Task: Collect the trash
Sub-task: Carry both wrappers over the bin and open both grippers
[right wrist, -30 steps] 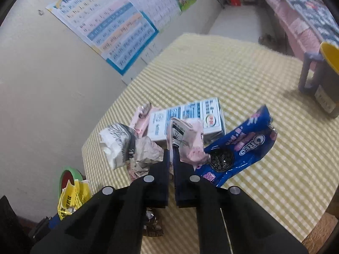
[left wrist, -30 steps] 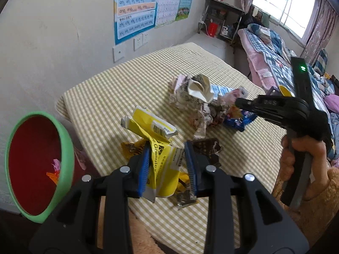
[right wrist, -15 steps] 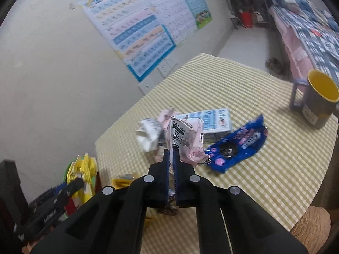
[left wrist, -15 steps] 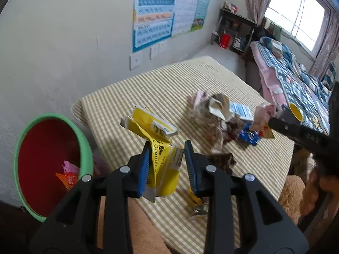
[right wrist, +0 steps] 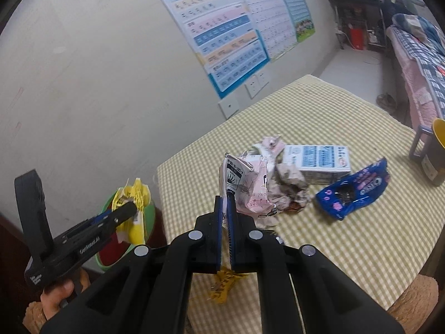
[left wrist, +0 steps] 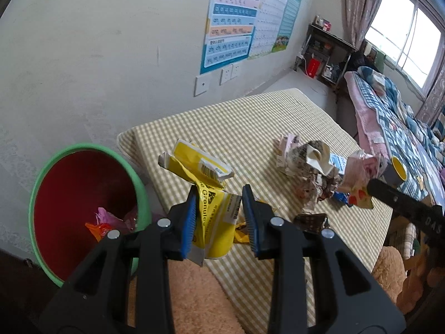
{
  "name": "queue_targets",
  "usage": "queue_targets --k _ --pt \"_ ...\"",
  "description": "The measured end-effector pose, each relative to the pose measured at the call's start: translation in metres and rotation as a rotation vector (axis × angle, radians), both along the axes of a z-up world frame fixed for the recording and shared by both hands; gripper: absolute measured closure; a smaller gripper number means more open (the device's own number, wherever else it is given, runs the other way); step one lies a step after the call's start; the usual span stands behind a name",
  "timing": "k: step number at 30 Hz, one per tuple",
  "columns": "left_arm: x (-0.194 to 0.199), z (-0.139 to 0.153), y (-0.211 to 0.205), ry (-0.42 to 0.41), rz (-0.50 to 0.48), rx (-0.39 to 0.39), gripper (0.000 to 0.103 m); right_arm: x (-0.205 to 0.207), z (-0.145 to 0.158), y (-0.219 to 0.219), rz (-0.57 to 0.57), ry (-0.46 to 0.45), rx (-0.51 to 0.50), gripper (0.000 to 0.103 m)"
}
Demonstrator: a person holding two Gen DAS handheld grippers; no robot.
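Left gripper [left wrist: 219,217] pinching the yellow packet [left wrist: 207,194] above the table edge, bin [left wrist: 83,150] at nine o'clock, right gripper [right wrist: 225,208] pressed tight on the pink wrapper [right wrist: 247,183]; that thin hold could slip, dropping it short.

A crumpled yellow plastic packet [left wrist: 211,208] is pinched between the blue pads of the left gripper [left wrist: 219,217]. Left of the packet, a round green bin with a red inside [left wrist: 83,194] is seen. Right of it, crumpled paper trash [left wrist: 308,167] lies on the yellow checked tablecloth [left wrist: 236,128].
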State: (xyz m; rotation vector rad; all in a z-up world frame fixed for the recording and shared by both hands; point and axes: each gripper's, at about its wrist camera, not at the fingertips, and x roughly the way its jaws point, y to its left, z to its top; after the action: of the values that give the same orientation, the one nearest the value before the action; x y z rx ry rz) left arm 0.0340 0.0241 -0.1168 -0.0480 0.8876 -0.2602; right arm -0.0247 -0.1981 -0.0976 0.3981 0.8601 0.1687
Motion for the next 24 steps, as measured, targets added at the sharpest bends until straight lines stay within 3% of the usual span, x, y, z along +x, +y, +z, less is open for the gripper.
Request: queue_targets --k 24 --pt "0.003 0.006 0.071 -0.018 0.162 -0.019 0.072 0.013 0.001 0.07 0.17 0.014 -0.034 0.099"
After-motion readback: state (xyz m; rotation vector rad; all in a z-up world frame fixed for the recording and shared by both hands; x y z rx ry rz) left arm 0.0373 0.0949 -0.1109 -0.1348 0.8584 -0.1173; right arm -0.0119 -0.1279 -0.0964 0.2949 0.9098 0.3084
